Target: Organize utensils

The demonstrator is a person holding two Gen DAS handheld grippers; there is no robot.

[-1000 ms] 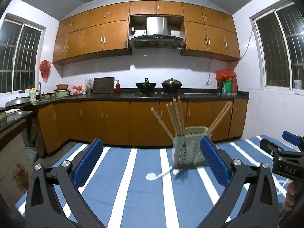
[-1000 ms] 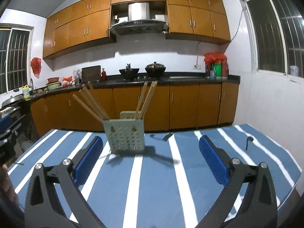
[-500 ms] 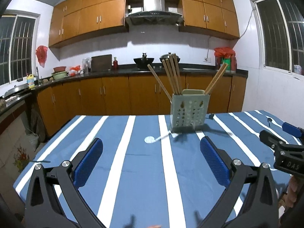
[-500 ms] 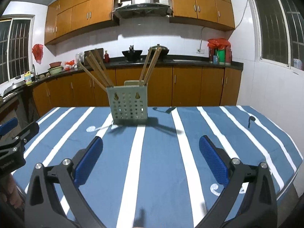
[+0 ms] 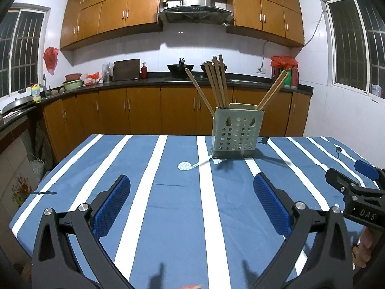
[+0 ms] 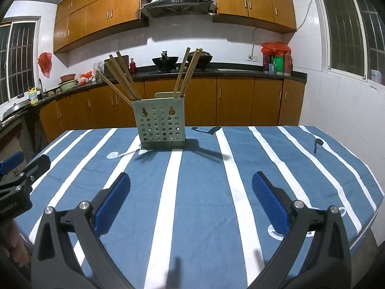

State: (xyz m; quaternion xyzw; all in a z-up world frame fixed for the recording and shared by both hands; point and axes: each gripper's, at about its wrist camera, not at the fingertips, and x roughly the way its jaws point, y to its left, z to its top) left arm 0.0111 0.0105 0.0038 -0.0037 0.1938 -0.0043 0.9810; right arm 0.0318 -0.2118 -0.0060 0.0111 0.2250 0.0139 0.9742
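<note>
Nearest in each wrist view are the tools themselves. The left gripper [image 5: 191, 202] hangs over the near part of the blue-and-white striped tablecloth [image 5: 168, 216] with its jaws spread wide, the blue pads [image 5: 112, 207] far apart and nothing between them. The right gripper [image 6: 191, 201] stands the same way: jaws wide apart, empty, above the cloth on the near side of the utensil holder [image 6: 160, 124]. In the left view the right gripper shows at the right edge, nearer than the holder and off to its right, with part of a hand [image 5: 364, 248] beneath it.

Farther along the cloth, well apart from both grippers, the grey-green perforated utensil holder stands upright. From the left gripper it lies ahead and a little right of centre; from the right gripper, ahead and slightly left of centre. Wooden chopsticks [image 5: 217, 84] stick out of its top: one cluster leaning toward the holder's left side, a smaller group [image 6: 186, 71] leaning toward its right. A pale flat piece rises just behind the holder's rear wall.

Beyond the holder run the brown base cabinets [image 5: 134, 110] under a dark counter, with a wok [image 5: 180, 68] on it directly behind the chopsticks, and a range hood [image 5: 195, 12] above.
</note>
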